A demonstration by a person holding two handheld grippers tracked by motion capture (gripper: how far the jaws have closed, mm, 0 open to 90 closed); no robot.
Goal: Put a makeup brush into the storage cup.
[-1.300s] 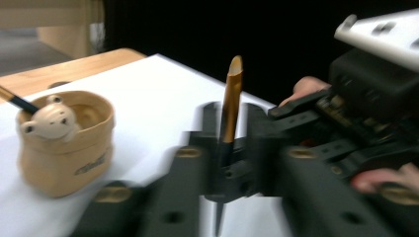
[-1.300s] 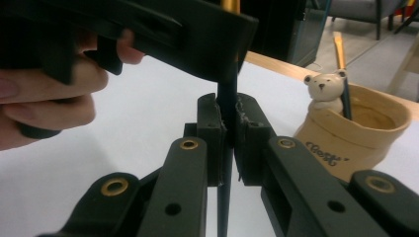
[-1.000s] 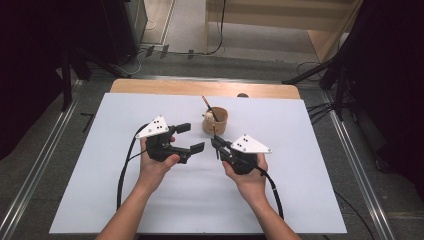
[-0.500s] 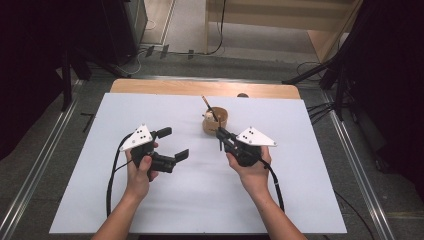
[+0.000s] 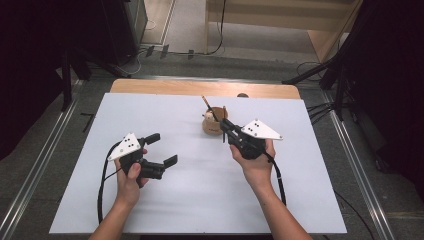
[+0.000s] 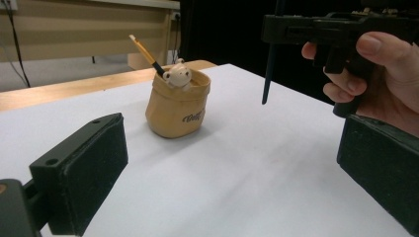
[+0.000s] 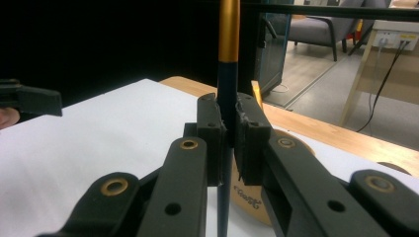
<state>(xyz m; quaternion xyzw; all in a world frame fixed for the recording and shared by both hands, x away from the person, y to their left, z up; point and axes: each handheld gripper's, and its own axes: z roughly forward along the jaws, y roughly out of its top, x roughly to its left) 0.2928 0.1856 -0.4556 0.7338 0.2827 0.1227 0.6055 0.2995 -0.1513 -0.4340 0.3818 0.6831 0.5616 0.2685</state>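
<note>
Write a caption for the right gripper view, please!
Right gripper clamps an upright dark pencil above the tan cup on the white table.

One tan pot [image 5: 213, 125]; two pens: one in pot [image 6: 144, 53], one in right gripper [image 7: 227, 64]; two grippers.

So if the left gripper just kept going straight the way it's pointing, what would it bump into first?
Probably the tan pot with the pencil in it. The left gripper, jaws open, looks almost straight at it over bare white table. Depth is hard to judge; the right gripper and its dark pen hang off to the side.
</note>
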